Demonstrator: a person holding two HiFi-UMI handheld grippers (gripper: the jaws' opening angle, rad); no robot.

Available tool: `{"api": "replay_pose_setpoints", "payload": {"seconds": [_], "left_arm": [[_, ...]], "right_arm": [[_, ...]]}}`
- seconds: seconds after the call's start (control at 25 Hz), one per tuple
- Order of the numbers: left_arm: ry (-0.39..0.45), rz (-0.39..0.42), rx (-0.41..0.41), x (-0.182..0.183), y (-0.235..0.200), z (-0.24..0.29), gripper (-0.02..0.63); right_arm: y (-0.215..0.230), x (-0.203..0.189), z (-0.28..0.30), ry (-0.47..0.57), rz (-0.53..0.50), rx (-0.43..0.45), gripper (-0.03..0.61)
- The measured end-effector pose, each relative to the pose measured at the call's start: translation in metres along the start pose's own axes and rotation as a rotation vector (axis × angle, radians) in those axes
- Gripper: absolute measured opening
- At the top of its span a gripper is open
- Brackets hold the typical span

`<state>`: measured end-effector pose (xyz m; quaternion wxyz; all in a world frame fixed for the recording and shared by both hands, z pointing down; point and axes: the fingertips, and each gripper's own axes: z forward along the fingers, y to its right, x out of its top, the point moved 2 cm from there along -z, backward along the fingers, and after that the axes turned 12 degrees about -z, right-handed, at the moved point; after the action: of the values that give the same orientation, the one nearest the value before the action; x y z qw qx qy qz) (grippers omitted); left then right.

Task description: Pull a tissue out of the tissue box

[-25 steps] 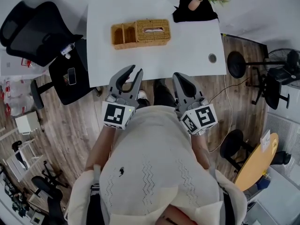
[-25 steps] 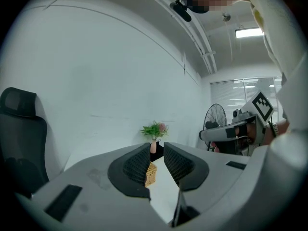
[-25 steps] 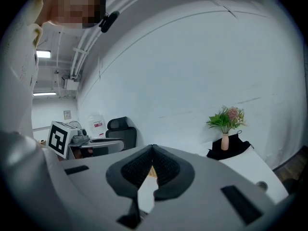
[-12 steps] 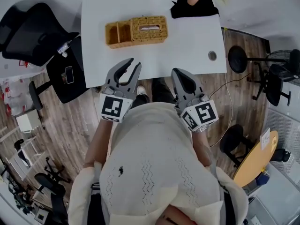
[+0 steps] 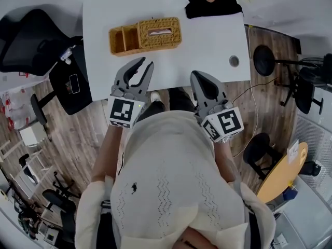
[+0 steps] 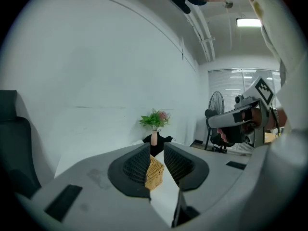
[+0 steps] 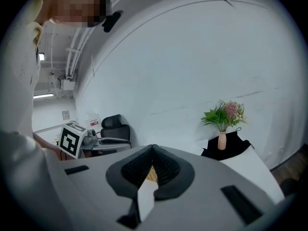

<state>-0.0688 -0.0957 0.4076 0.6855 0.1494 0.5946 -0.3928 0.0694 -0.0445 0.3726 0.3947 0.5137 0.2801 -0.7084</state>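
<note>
Both grippers hover at the near edge of the white table (image 5: 207,40), close to the person's chest. Left gripper (image 5: 146,66): jaws parted, nothing between them, and the wicker tissue box (image 5: 159,32) shows through the gap, well ahead. Right gripper (image 5: 201,79): jaws pressed together, empty. The box sits mid-table, a tissue (image 5: 161,31) showing in its top slot.

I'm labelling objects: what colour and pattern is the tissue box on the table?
The tissue box is tan woven wicker, and it shows best in the head view.
</note>
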Motion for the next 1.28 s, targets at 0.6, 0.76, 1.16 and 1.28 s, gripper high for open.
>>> {"api": "replay_pose_setpoints", "payload": {"seconds": [0.6,0.76,1.16,1.28], "left_arm": [[-0.143,0.034,-0.061,-0.012,-0.024,0.058,0.091],[-0.197,0.078,-0.084,-0.020,-0.030,0.074,0.091],[-0.327,0.168,-0.132,-0.039,-0.045,0.111,0.091],[-0.371,0.171,-0.145,-0.049,-0.051,0.121,0.091]], "right_arm": [[0.027,-0.013,0.020,-0.050,0.030,0.016,0.002],[0.033,-0.016,0.022,-0.059,0.034,0.012,0.002],[0.055,-0.024,0.025,-0.081,0.053,-0.008,0.002],[0.061,-0.025,0.029,-0.084,0.058,-0.008,0.002]]}}
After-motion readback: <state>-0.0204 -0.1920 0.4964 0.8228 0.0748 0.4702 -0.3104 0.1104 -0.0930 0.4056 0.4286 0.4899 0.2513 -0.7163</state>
